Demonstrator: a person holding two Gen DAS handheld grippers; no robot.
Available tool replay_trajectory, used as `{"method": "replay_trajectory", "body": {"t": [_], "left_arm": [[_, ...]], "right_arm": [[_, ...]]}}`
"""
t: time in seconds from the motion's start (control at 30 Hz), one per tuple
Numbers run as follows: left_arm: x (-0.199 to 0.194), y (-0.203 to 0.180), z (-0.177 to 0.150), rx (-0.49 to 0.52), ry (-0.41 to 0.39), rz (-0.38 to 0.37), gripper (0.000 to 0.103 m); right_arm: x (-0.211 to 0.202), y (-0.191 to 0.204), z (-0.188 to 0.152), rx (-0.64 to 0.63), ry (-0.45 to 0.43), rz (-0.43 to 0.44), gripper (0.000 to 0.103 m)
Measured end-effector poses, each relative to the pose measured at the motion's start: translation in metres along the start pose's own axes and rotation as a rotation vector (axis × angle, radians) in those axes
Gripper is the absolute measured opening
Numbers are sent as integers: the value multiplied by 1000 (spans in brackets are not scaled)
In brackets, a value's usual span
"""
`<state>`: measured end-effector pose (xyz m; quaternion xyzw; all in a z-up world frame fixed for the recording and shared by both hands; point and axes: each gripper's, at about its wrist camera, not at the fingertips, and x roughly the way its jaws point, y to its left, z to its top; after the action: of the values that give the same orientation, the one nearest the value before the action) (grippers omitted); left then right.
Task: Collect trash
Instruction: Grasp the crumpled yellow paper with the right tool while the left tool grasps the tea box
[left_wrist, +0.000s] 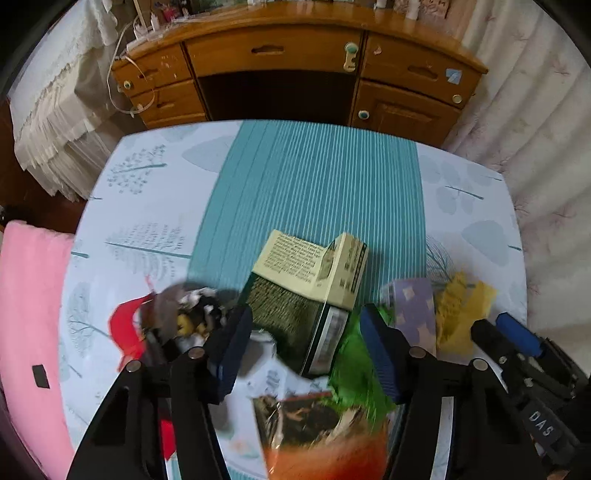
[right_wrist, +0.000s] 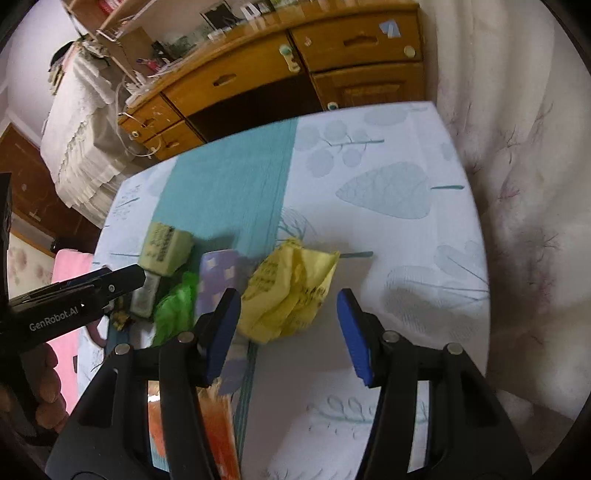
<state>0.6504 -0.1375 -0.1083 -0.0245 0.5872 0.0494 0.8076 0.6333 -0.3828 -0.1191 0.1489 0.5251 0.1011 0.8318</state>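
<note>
Left claw (left_wrist: 306, 347) is seen at lower centre of the left wrist view, fingers apart, nothing clamped; a cream and green cardboard box (left_wrist: 314, 288) lies between and beyond the pads, whether touched cannot be told. A crumpled green plastic wrapper (left_wrist: 354, 365) sits by the right pad, a red-orange foil packet (left_wrist: 325, 432) at the bottom edge. Right claw (right_wrist: 288, 328) is seen at lower centre of the right wrist view, fingers apart and empty, above a crumpled yellow printed paper (right_wrist: 291, 295) on the leaf-patterned table (right_wrist: 388, 192). A lilac patterned packet (right_wrist: 218, 277) lies just left of it.
</note>
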Motion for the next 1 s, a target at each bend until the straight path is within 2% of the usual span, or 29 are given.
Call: {"method": "replay_trajectory", "body": {"t": [0.13, 0.27, 0.3, 0.43, 0.47, 0.57, 0.7, 0.87, 1.0], "left_arm": [[20, -4, 7, -5, 27, 10, 61], [37, -9, 10, 2, 49, 30, 60], [38, -8, 9, 1, 53, 31, 59], [50, -6, 10, -21, 97, 6, 34], [50, -6, 10, -23, 99, 10, 32], [44, -7, 9, -7, 74, 16, 28], [25, -4, 1, -15, 41, -19, 24], [-11, -1, -17, -14, -11, -63, 23], [-51, 0, -44, 8, -57, -98, 23]], "right_arm": [[30, -10, 6, 37, 31, 4, 50], [47, -10, 2, 46, 51, 52, 33], [50, -8, 1, 39, 52, 65, 32], [50, 5, -9, -15, 41, 48, 29], [51, 7, -10, -24, 35, 44, 28], [42, 13, -17, -30, 25, 45, 25], [26, 14, -27, -19, 5, 57, 21], [3, 11, -44, 22, -18, 70, 19], [-25, 10, -59, 34, -46, 77, 17]]}}
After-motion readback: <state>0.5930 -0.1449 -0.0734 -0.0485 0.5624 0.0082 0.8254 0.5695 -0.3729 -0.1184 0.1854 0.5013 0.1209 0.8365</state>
